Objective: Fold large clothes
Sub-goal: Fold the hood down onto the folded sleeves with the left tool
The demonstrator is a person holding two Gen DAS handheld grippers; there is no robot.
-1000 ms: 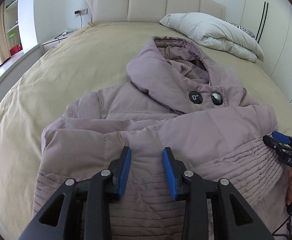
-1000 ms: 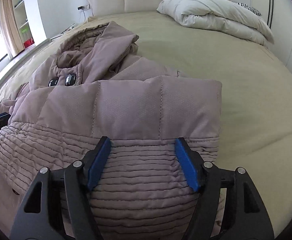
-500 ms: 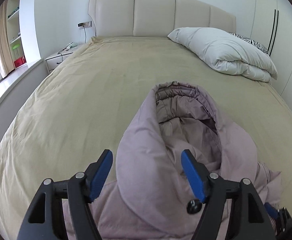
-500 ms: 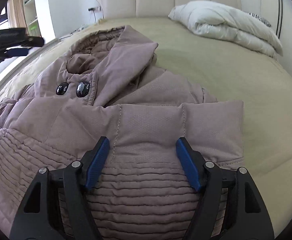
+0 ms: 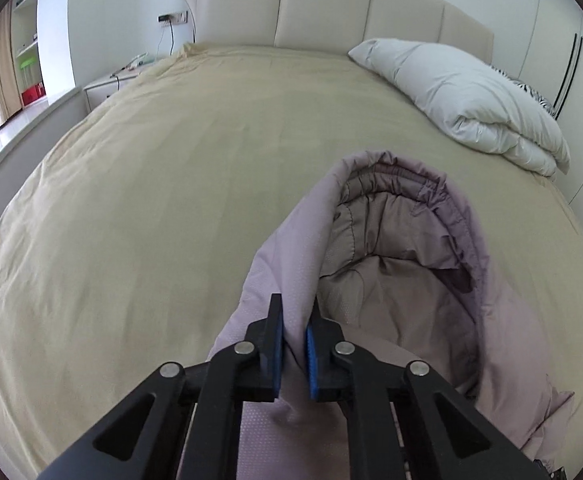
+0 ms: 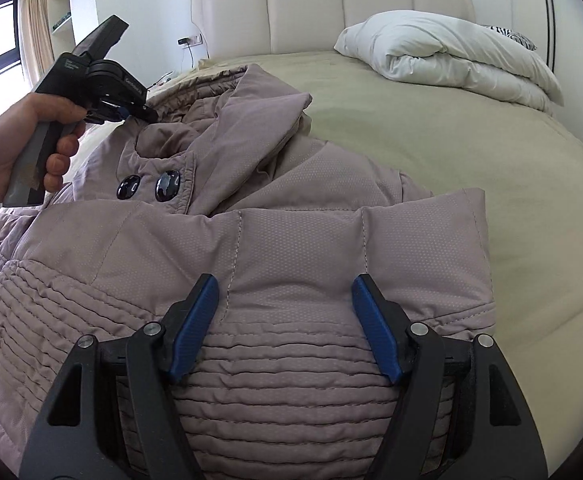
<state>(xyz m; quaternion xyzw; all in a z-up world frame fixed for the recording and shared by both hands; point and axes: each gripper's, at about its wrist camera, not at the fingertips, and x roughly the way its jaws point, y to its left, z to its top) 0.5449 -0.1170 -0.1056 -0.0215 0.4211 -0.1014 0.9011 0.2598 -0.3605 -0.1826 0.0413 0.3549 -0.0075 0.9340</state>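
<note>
Mauve quilted hooded puffer jacket (image 6: 275, 248) lies on the tan bedsheet (image 5: 151, 200), near the foot edge, hood toward the headboard. Left gripper (image 5: 291, 334), spread wide 0.5 s ago, now has its jaws pinched on the hood's left rim. Right gripper (image 6: 283, 320) unchanged: jaws wide, holding nothing, over the ribbed hem. Folded white duvet (image 5: 471, 96) sits at the far-right corner, nothing blocking. Lettering on the left gripper's body is unreadable.

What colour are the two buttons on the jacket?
The buttons are glossy black, on the mauve jacket; clearest in the right wrist view.
</note>
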